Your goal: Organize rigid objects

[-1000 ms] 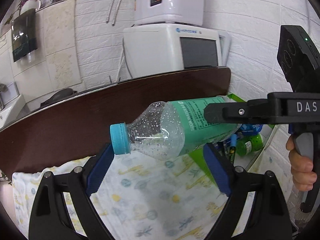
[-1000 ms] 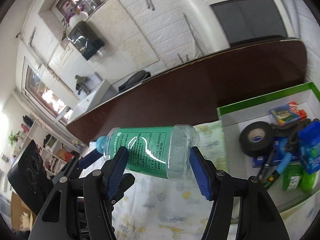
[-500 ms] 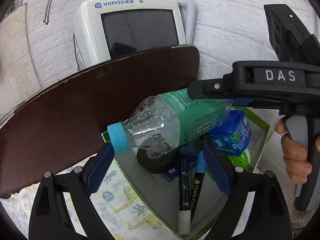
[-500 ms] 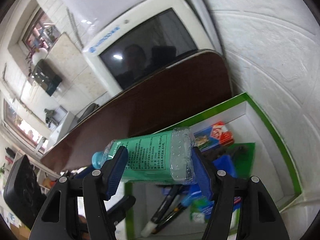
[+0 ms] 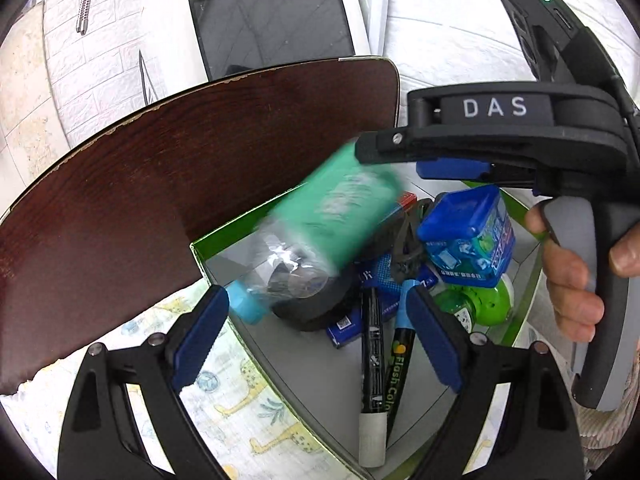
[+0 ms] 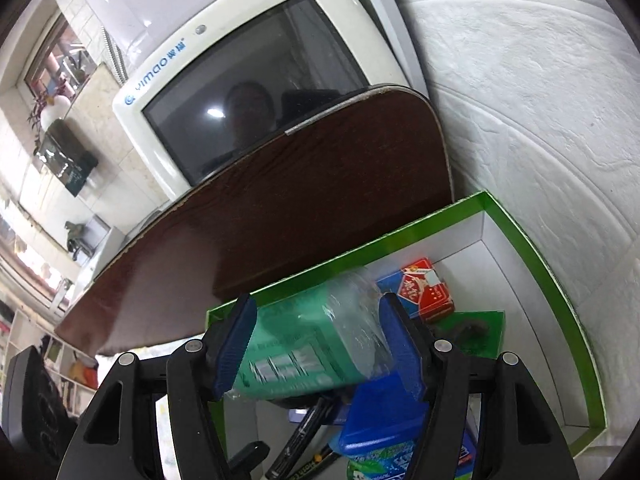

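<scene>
A clear plastic bottle with a green label and a light-blue cap is blurred, tilted cap-down over the green-rimmed white box. It also shows in the right wrist view, between the pads of my right gripper, whose jaws stand wide around it. My right gripper reaches over the box from the right. My left gripper is open and empty below the bottle. The box holds markers, a blue container, black tape and a red packet.
A dark brown board stands behind the box, with a white appliance with a dark screen behind it. A white brick wall is to the right. A giraffe-print cloth covers the surface left of the box.
Both grippers moved right, from over the cloth to over the box. The bottle was held level by my right gripper; now it is tilted cap-down, blurred and lower, over the box's contents.
</scene>
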Demonstrator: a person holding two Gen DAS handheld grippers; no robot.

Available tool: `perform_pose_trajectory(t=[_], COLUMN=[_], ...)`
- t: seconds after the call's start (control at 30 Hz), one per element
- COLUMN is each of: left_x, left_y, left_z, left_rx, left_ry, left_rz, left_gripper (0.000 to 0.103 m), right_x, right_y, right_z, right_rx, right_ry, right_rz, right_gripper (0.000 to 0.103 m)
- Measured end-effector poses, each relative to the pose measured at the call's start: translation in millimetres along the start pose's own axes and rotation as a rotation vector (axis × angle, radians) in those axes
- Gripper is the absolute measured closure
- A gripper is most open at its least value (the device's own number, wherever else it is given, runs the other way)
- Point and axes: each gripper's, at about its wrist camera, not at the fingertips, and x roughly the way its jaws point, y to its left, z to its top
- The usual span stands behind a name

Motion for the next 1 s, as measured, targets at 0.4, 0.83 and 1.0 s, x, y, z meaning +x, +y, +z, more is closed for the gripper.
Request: perform_pose_trajectory(t=[0.4,0.83,1.0], left_x=[-36.1,-104.1,-111.8], left_y=[-5.7,-26.6,-40.4], left_z=[-18.0,-48.4,-70.0], left_rx=[-0.025,-0.055,-0.069], left_ry=[-0.046,-0.163,-0.155], left_rz=[0.04,0.047,0.03], left_gripper=[0.013,0.012,0.011], right_x=[-54.6,-127.1,-146.4], right_y=[0.6,51.0,54.8], right_z=[-24.5,-91.8,-120.4], right_rx=[0.009,-0.19,-0.214], right_ry=[-0.127,-0.25,-0.248], right_rz=[-0.061,-0.185,-0.21], right_gripper=[0.037,0.037,0.037])
